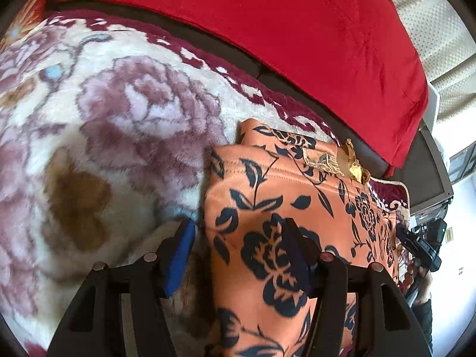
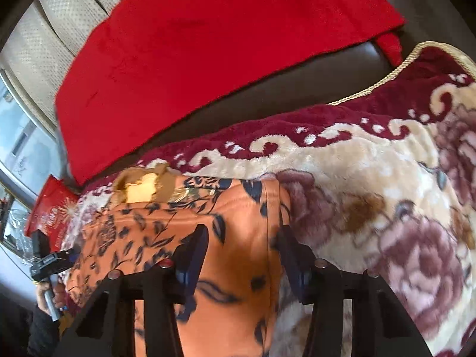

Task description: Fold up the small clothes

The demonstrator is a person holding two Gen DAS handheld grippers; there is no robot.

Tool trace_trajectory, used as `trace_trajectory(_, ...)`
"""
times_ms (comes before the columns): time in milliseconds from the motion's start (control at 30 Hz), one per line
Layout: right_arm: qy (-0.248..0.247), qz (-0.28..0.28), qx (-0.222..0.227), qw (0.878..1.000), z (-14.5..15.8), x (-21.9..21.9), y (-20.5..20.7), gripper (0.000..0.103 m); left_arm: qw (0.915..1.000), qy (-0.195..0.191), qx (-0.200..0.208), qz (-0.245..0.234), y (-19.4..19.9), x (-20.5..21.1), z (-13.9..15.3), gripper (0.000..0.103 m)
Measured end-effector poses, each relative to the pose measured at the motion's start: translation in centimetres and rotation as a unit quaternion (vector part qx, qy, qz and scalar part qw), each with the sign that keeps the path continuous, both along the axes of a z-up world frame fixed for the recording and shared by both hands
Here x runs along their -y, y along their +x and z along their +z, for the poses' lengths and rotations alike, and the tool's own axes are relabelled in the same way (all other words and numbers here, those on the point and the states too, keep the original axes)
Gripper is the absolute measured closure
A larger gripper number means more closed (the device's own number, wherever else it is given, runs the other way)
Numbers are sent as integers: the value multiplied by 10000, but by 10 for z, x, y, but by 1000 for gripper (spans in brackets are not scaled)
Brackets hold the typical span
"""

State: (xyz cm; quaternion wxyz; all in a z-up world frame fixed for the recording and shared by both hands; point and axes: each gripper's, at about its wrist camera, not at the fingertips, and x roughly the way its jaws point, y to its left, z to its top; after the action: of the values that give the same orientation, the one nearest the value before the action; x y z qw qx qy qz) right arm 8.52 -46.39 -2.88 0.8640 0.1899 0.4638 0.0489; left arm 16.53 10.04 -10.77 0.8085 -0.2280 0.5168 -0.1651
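Orange floral garment [image 1: 285, 208] folded on plush blanket [image 1: 104, 119], both grippers' fingers apart (straddling opposite edges), blanket bare beyond.

Both wrist views look steeply down, close over one orange garment [image 1: 267, 208] [image 2: 190, 217].

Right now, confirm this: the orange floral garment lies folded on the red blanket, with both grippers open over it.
Wrong on the surface. The garment lies on the cream floral blanket; the red cloth sits behind it, apart. The left wrist view shows this. Both the left gripper and right gripper are open.
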Motion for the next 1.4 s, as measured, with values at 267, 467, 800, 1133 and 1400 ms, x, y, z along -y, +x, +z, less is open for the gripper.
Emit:
trace_trajectory(267, -595, -53, -146, 9981, -3, -6, 7, 95, 9998, 168, 57, -23, 19, 5, -3, 45)
trace_trajectory(467, -999, -16, -88, 9950, 5, -16, 2, 96, 9998, 166, -109, -17, 34, 5, -8, 84)
trace_trajectory(800, -1348, -118, 111, 9907, 19, -17, -6, 97, 9929, 559, 1038, -153, 16, 14, 39, 97)
trace_trajectory(1133, -1414, -791, 646, 9847, 60, 11, -10, 103, 9821, 858, 1640, -338, 43, 39, 65, 97)
trace_trajectory(1400, -425, -441, 231, 9979, 20, 21, 2, 100, 9810, 913, 1682, -314, 31, 30, 62, 97)
